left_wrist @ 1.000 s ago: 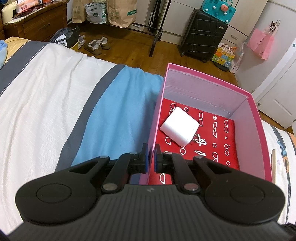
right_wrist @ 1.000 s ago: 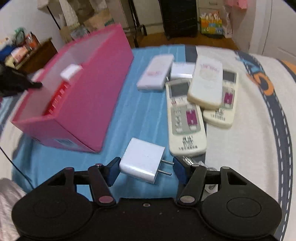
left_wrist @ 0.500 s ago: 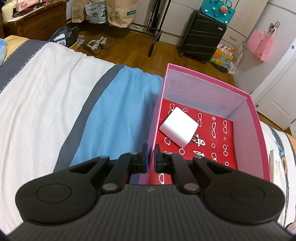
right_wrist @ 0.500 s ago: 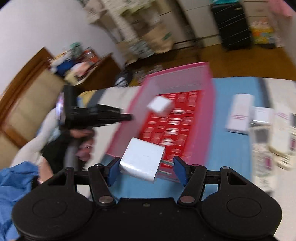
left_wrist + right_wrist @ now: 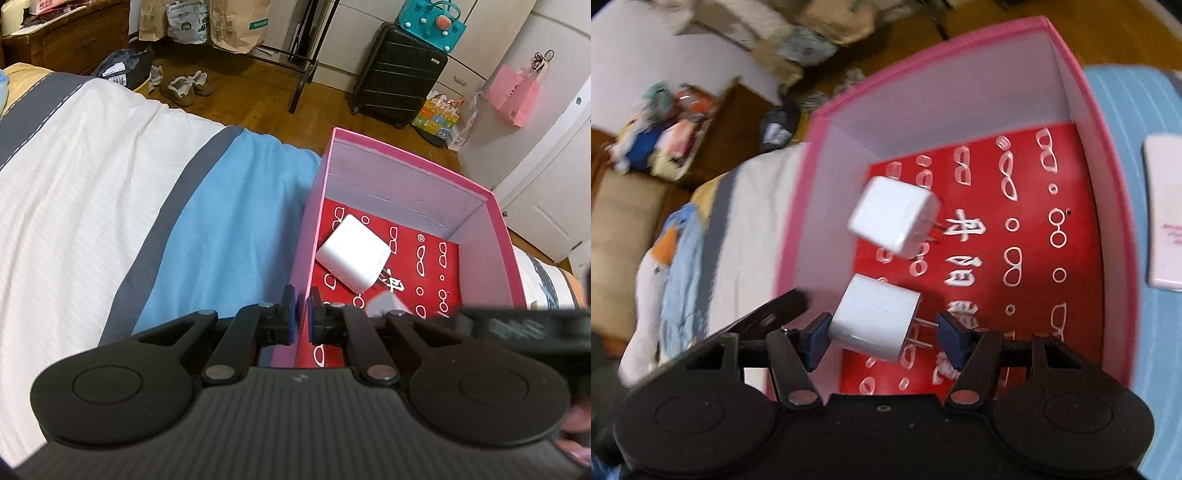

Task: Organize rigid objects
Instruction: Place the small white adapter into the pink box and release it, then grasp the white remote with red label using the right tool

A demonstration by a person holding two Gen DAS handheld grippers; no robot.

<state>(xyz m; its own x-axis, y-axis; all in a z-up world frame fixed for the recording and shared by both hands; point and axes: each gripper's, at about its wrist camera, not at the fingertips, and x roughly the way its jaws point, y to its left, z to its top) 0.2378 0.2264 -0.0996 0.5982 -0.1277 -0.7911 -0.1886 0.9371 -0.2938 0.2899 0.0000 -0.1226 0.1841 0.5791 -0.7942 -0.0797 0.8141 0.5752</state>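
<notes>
White plastic cube charger with two metal prongs [image 5: 873, 323] is pinched in the right gripper [image 5: 882, 332], one pad on its flat back and the other at the prong end, hanging just over the near end of the pink cardboard box with the red glasses-print floor [image 5: 1112, 206]. Looks light, hard and pretty slick, so I'd say the flat sides are the better place to squeeze; the prongs give a small contact and it could twist. It won't crush, and a short drop onto cardboard shouldn't hurt it.

Left gripper [image 5: 300, 314] has its jaws pressed onto the box's left wall, steadying it on the blue, white and grey striped bedspread [image 5: 229, 221].

A second identical white charger [image 5: 895, 216] already lies on the box floor, so aim for the bare red patch beside it.
</notes>
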